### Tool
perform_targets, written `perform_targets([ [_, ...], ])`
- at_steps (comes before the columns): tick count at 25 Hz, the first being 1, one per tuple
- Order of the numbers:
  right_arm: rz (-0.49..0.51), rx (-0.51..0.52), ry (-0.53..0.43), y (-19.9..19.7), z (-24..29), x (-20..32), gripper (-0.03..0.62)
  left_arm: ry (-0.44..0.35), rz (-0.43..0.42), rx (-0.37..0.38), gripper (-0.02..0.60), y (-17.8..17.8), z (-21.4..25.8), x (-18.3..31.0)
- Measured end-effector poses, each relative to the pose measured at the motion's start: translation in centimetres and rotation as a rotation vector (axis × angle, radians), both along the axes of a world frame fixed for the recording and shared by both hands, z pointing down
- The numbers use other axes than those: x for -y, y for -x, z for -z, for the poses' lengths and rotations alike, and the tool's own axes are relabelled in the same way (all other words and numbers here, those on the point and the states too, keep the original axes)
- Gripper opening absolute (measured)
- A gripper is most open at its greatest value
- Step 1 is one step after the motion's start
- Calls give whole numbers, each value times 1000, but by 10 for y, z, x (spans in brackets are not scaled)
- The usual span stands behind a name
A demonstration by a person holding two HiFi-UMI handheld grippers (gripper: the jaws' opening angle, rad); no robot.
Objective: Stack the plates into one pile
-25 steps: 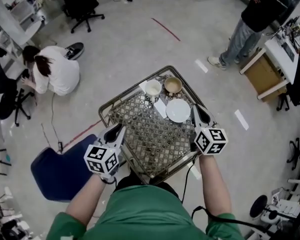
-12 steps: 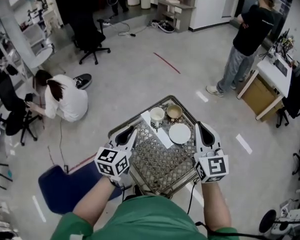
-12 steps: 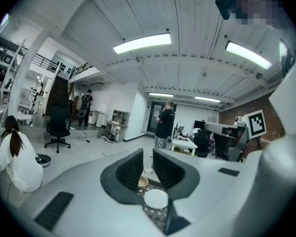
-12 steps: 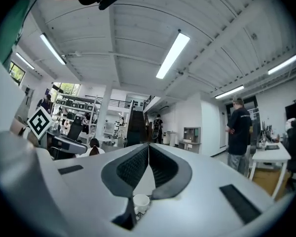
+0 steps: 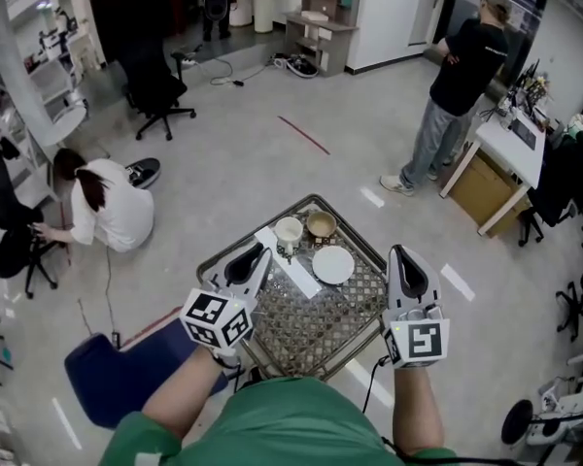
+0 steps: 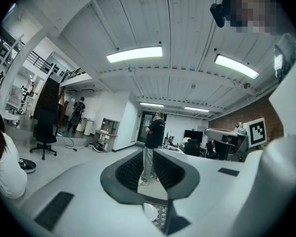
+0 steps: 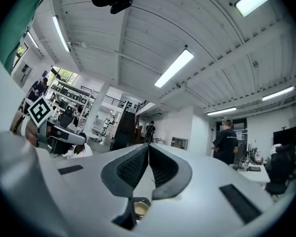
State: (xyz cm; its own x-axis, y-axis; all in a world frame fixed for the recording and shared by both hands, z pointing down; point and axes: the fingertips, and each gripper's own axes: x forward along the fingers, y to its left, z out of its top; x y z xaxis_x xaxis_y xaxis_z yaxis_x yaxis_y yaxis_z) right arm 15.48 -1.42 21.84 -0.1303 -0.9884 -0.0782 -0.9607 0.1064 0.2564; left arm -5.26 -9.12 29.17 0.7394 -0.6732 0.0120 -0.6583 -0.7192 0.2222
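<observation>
A white plate [image 5: 332,265] lies on the metal mesh table [image 5: 301,309], right of a white paper strip [image 5: 287,260]. Behind it stand a white cup [image 5: 289,229] and a tan bowl [image 5: 321,224]. My left gripper [image 5: 256,253] is held high over the table's left side, pointing level, open by a narrow gap with nothing in it [image 6: 149,154]. My right gripper [image 5: 405,253] hovers past the table's right edge, shut and empty [image 7: 148,149]. Under its jaws the tan bowl [image 7: 140,209] just shows. No gripper touches the plate.
A person in white [image 5: 102,212] crouches on the floor at left, another person [image 5: 457,76] stands at the back right by a desk [image 5: 505,149]. A blue seat [image 5: 117,377] sits left of the table, an office chair [image 5: 151,85] farther back.
Both grippers have risen well above the table and now point level. The head view has lifted, so the table looks smaller and more of the room shows.
</observation>
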Motion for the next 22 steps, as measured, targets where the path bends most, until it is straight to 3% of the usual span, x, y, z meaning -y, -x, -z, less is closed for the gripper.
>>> perform_targets([
  [6,-50,-85,-23,-3,5,1,26,-33,13,-16,72,7,4,10],
  [22,-82,-111,-15,-6,10,8,26,-42,58,-6,72,26,5,23],
])
